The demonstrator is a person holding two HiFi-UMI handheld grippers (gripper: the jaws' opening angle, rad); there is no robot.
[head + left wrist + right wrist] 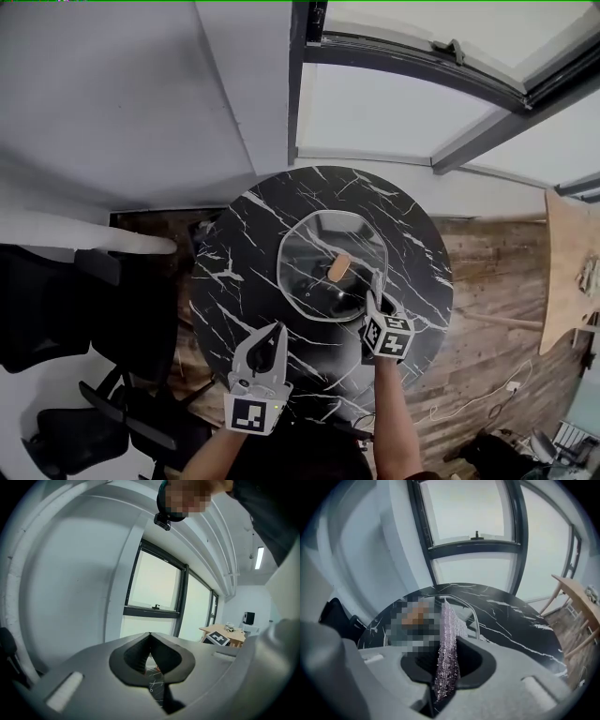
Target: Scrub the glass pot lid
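The glass pot lid, with a tan wooden knob, lies flat at the middle of the round black marble table. My right gripper is at the lid's near right rim, shut on a pinkish glittery scrub pad that sticks out upright between its jaws. In the right gripper view the lid's rim curves just beyond the pad. My left gripper hovers over the table's near edge, below and left of the lid; its jaws meet with nothing between them.
Black chairs stand left of the table. A light wooden table is at the far right on the plank floor. A window with a dark frame runs behind the table. A cable lies on the floor.
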